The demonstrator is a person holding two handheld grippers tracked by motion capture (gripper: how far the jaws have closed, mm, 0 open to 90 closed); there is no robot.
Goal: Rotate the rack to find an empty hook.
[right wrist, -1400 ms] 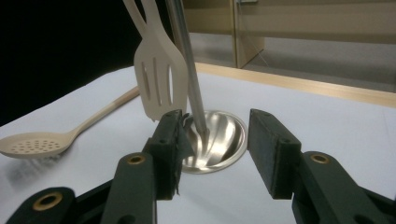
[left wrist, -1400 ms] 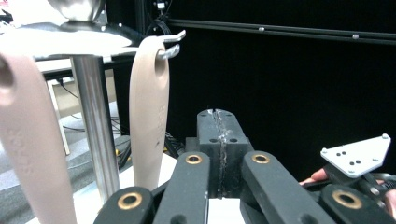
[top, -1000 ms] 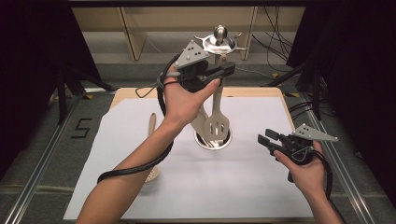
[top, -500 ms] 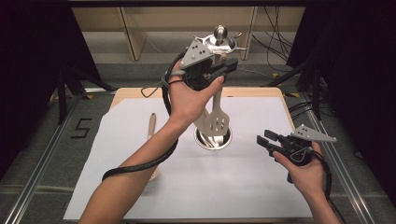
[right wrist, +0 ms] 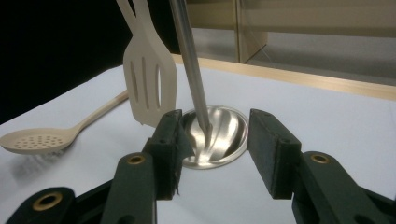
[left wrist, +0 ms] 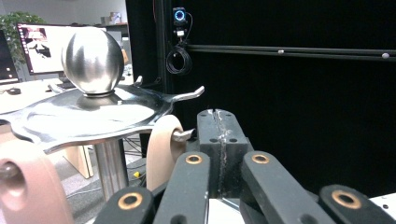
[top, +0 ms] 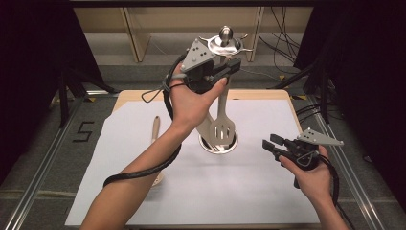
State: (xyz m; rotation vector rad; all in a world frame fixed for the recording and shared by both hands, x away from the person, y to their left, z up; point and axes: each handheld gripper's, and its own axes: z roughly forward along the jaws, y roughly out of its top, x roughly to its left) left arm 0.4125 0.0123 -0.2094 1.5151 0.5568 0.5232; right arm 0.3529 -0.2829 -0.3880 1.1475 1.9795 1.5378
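Left tool, jaws together, sits beside the steel utensil stand's top disc; right tool rests with jaws apart.

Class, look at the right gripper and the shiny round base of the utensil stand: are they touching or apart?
Apart. In the high view, white table cover lies between the right gripper and the stand's base; the right gripper view shows its open jaws short of the base.

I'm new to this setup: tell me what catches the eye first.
The steel utensil stand rises from the middle of the table, a slotted spatula hanging from it. The left gripper is raised, shut, by the stand's top. A slotted spoon lies on the white sheet, and the right gripper waits open.
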